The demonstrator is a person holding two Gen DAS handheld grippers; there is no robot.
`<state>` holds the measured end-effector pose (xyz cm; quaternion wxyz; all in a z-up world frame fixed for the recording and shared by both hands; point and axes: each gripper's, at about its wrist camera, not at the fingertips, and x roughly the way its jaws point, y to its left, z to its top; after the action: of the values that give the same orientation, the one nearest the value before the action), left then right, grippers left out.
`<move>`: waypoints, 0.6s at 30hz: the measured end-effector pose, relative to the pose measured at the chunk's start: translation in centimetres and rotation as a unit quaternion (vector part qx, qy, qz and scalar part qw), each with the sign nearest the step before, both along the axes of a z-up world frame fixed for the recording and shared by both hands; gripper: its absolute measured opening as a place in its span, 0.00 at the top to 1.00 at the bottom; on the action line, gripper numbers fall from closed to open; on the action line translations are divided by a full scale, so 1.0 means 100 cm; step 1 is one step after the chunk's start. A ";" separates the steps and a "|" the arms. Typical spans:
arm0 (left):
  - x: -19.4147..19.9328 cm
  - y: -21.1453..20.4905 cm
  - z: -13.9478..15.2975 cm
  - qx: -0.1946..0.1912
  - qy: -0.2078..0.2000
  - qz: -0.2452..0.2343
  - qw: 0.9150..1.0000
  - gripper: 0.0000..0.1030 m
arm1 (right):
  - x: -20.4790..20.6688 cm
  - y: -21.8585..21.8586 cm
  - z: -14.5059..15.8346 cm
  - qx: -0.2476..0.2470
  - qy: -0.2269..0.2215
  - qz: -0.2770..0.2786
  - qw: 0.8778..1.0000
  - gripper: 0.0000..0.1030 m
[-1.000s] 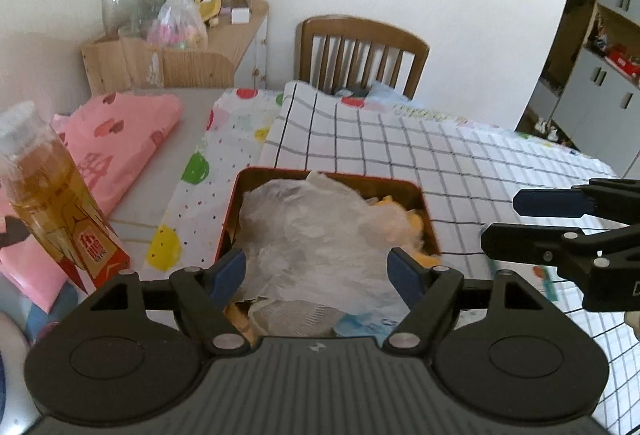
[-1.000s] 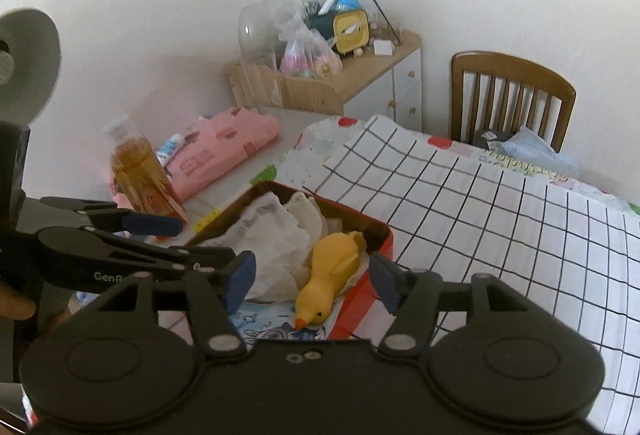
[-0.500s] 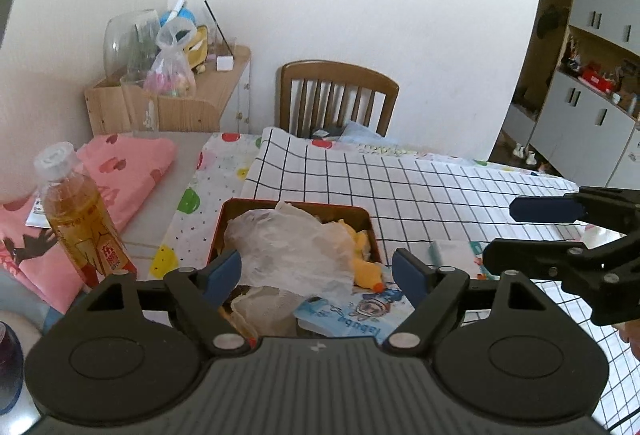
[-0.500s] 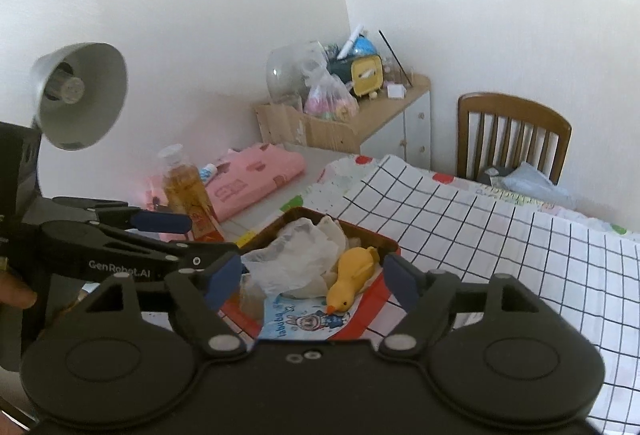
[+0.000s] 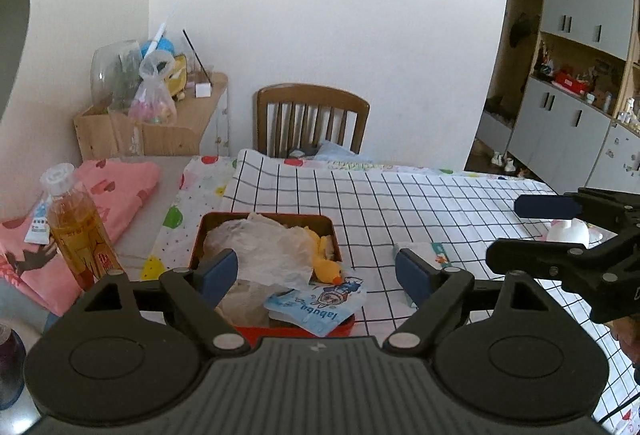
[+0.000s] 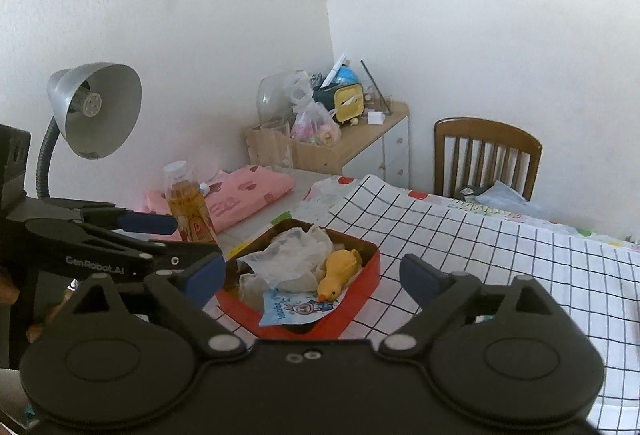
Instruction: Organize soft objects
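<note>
1. A table under a white tablecloth [image 5: 400,203] with a black grid fills the middle of a white-walled room; a wooden chair [image 5: 312,119] stands at its far edge.
2. On the cloth's left part sits a red tin [image 5: 264,219], open at the top, and the soft objects lie inside it.
3. In the tin are crumpled white plastic wrap [image 5: 264,247], a yellow plush duck [image 5: 326,267] along the right side, and a light-blue cartoon packet [image 5: 316,305] lapping over the near rim.
4. The left gripper [image 5: 316,271] hangs above the tin's near end, its blue pads spread wide and opening further, with nothing pinched between them.
5. The right gripper [image 6: 312,275] is likewise spread and opening, empty, aimed at the tin from the right.
6. Just left of the tin stands a capped bottle [image 5: 80,231] of amber drink, beside folded pink fabric [image 5: 116,191].
7. A grey desk lamp [image 6: 94,111] rises behind the bottle, and a cluttered wooden cabinet [image 6: 360,139] fills the corner.
</note>
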<state>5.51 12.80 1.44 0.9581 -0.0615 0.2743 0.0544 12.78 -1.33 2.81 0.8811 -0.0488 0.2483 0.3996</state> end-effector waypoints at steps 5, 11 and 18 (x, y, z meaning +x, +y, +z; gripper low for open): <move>-0.009 -0.008 0.007 0.013 -0.014 -0.002 1.000 0.05 | -0.012 -0.008 0.002 0.002 -0.013 -0.009 1.000 0.02; -0.019 -0.017 0.008 0.005 -0.023 -0.005 1.000 0.00 | -0.024 -0.016 0.002 0.012 -0.014 -0.029 0.999 0.00; -0.029 -0.025 0.011 0.002 -0.034 -0.013 0.999 0.00 | -0.034 -0.026 0.001 0.022 -0.005 -0.054 0.998 0.00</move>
<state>2.62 10.33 2.50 0.9675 -0.0579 0.2426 0.0408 9.38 -3.91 2.87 0.9035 -0.0175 0.2372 0.3565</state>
